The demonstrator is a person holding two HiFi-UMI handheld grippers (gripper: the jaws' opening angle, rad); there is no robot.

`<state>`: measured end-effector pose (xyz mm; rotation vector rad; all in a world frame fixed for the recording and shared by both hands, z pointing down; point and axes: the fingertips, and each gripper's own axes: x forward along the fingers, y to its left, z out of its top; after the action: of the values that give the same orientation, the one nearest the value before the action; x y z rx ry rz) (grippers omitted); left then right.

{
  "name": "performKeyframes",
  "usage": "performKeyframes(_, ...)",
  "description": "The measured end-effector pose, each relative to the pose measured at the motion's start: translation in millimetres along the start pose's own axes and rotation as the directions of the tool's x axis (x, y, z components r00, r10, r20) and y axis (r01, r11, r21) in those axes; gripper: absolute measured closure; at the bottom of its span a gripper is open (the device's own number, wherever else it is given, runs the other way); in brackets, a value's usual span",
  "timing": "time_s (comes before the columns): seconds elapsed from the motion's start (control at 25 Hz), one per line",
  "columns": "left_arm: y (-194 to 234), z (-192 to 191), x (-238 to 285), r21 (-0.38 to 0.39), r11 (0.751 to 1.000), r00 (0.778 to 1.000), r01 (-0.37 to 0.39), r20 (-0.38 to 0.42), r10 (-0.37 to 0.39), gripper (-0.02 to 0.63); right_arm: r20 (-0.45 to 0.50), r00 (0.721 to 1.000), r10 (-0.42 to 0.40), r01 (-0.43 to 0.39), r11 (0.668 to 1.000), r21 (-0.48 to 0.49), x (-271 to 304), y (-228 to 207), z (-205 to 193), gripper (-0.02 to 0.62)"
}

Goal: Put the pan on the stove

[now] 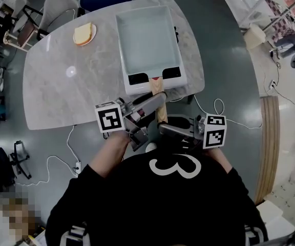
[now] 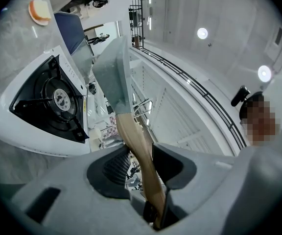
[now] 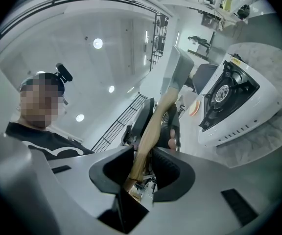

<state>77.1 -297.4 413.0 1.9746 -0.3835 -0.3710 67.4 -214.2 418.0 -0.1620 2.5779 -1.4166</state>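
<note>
Both tongs, my left tongs (image 2: 141, 158) and right tongs (image 3: 143, 160), are clamped on the pan's wooden handle (image 2: 131, 131). From above, the raised pan (image 1: 147, 40) hides most of the white stove (image 2: 48, 102). The toast plate (image 1: 84, 35) lies well apart.

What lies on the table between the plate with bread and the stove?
Nothing. In the head view, only bare tabletop lies between the plate and the stove.

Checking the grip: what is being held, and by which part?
The pan, by its wooden handle, clamped in both the left gripper and the right gripper.
</note>
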Motion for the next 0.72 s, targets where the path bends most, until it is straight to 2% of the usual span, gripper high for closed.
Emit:
performKeyframes(0.28, 17, 2, 4, -0.043, 0.999, 1.000, -0.015, 0.013, 0.016, 0.456, -0.005, 1.000, -0.017, 0.017, 0.999, 0.036, 0, -14, 2, 0.492)
performKeyframes(0.72, 42, -5, 7, -0.155, 0.988, 1.000, -0.003, 0.028, 0.007, 0.456, -0.009, 0.999, -0.047, 0.047, 0.994, 0.100, -4, -35, -2, 0.489)
